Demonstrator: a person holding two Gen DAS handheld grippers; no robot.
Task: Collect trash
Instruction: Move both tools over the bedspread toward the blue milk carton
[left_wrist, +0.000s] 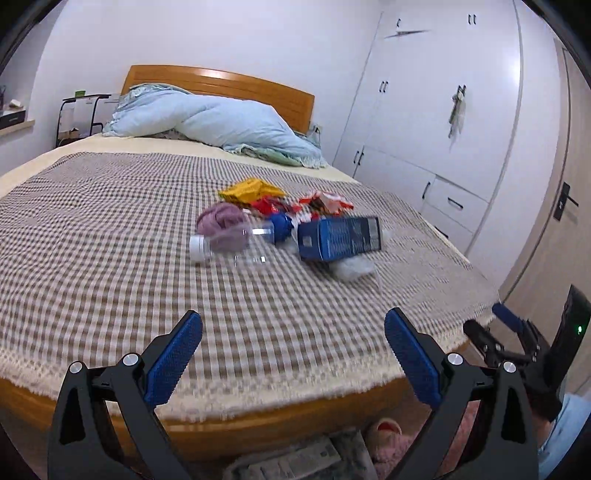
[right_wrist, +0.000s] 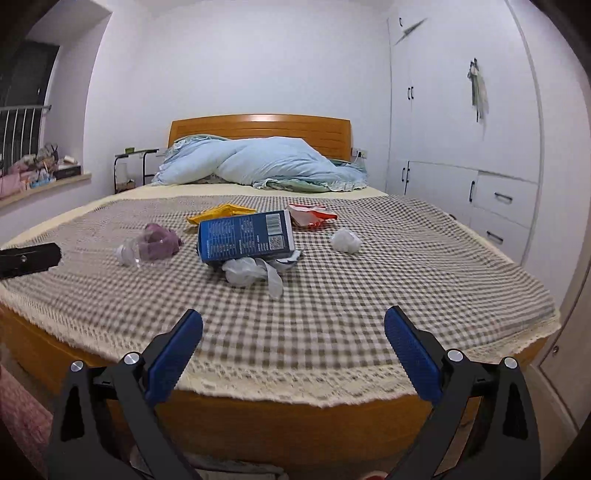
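Observation:
Trash lies in a loose heap mid-bed: a blue carton (left_wrist: 339, 238) (right_wrist: 245, 236) on its side, a clear plastic bottle (left_wrist: 229, 245) (right_wrist: 129, 253) with a white cap, yellow wrappers (left_wrist: 251, 189) (right_wrist: 221, 213), red-and-white wrappers (left_wrist: 325, 202) (right_wrist: 312, 216), crumpled white plastic (right_wrist: 253, 273) (left_wrist: 351, 269) and a white paper ball (right_wrist: 345, 240). A purple cloth (left_wrist: 221, 221) (right_wrist: 160, 240) sits by the bottle. My left gripper (left_wrist: 293, 334) and my right gripper (right_wrist: 293, 334) both hang open over the bed's foot edge, short of the heap, holding nothing.
The bed has a checked cover (right_wrist: 332, 314), a wooden footboard (right_wrist: 295, 424) and a blue duvet (right_wrist: 258, 166) bunched at the headboard. White wardrobes (left_wrist: 443, 129) line the right wall. Slippers (left_wrist: 384, 432) lie on the floor below. The right gripper (left_wrist: 517, 332) shows at the left wrist view's right edge.

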